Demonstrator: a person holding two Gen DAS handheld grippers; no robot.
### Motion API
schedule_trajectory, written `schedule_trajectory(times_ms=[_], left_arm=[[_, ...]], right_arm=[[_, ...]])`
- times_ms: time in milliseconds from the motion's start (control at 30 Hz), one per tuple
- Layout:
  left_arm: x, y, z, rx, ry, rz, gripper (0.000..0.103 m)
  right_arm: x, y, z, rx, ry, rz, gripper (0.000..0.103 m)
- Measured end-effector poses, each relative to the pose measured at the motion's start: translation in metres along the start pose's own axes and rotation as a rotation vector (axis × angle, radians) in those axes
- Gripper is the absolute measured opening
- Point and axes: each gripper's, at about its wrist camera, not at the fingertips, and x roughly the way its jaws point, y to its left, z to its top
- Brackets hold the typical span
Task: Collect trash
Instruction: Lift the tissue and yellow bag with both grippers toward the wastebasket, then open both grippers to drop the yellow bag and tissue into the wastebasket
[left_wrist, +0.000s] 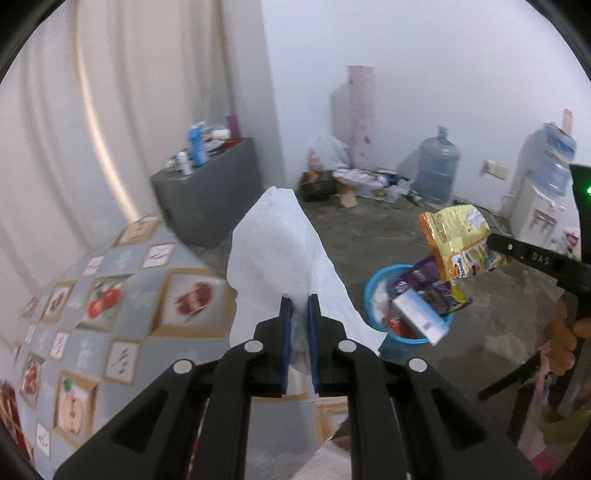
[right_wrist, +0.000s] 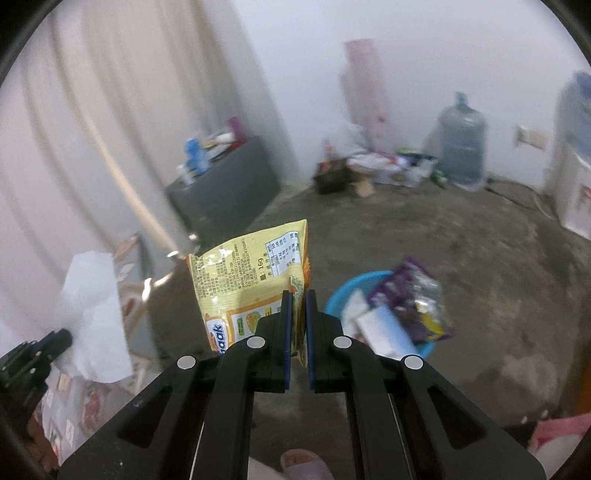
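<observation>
Trash in hand: left claw (left_wrist: 300, 306) clamped on white tissue (left_wrist: 280, 251), raised beside patterned bench (left_wrist: 110, 295); right claw (right_wrist: 298, 302) clamped on yellow snack packet (right_wrist: 251, 273), held in the air. Blue bin (left_wrist: 373, 291) on floor (right_wrist: 480, 266), heaped with purple wrappers (right_wrist: 413, 299) and white box (left_wrist: 417, 317).

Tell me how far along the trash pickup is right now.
Done: the blue bin on the floor already holds a purple wrapper and a white box. In hand: left tongs grip a white tissue, right tongs a yellow snack packet. Left: drop both into the bin.
</observation>
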Motion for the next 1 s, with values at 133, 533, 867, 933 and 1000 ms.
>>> schedule_trajectory(times_ms=[133,533,867,933,1000], left_arm=[[0.023,-0.023,0.012,0.033,0.033,-0.078,0.009],[0.142,-0.085,0.049,0.044,0.229,-0.261,0.009],[0.268,-0.151,0.068,0.103,0.4,-0.33,0.009],[0.29,-0.163,0.066,0.135,0.433,-0.349,0.011],[0.32,-0.179,0.061,0.176,0.497,-0.359,0.041]], right_arm=[[0.004,-0.03,-0.003,0.064,0.007,-0.067,0.005],[0.056,-0.081,-0.023,0.168,0.119,-0.237,0.006],[0.157,-0.085,-0.042,0.147,0.279,-0.257,0.007],[0.182,-0.089,-0.043,0.149,0.293,-0.265,0.016],[0.201,-0.097,-0.047,0.16,0.299,-0.247,0.035]])
